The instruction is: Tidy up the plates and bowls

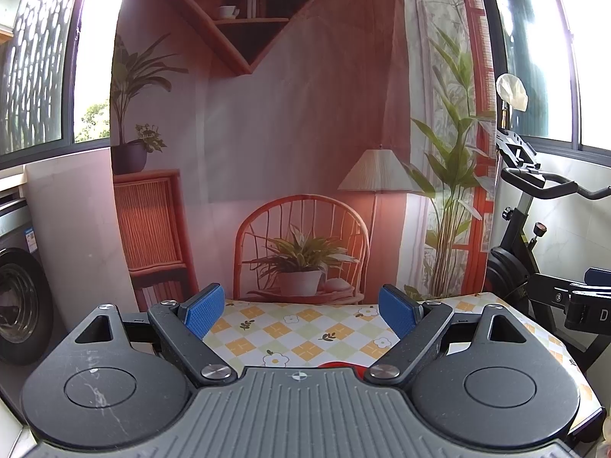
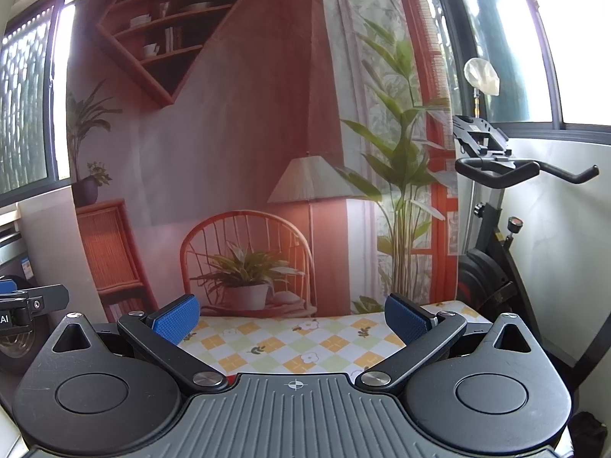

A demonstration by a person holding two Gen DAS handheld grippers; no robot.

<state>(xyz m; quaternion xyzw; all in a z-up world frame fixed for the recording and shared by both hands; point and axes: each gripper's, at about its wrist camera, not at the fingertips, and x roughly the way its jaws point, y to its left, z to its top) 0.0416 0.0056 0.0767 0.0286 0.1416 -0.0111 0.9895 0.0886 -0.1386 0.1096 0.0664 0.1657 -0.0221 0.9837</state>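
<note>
My left gripper [image 1: 301, 315] is open, its blue pads [image 1: 204, 311] spread wide above the checked flower tablecloth [image 1: 305, 336], nothing between them. A sliver of a red object [image 1: 336, 364] peeks out just past the gripper body; I cannot tell what it is. My right gripper [image 2: 292, 318] is open too, held over the same tablecloth [image 2: 298, 343] with nothing between its blue pads [image 2: 406, 320]. A thin red edge [image 2: 231, 375] shows under its body. No plates or bowls are in plain sight. The left gripper's side [image 2: 30, 303] appears at the left edge of the right wrist view.
A printed backdrop [image 1: 286, 133] of a chair, plants and shelf hangs behind the table's far edge. An exercise bike [image 2: 492, 229] stands at the right, past the table corner. A washing machine [image 1: 15, 305] stands on the left. Windows flank both sides.
</note>
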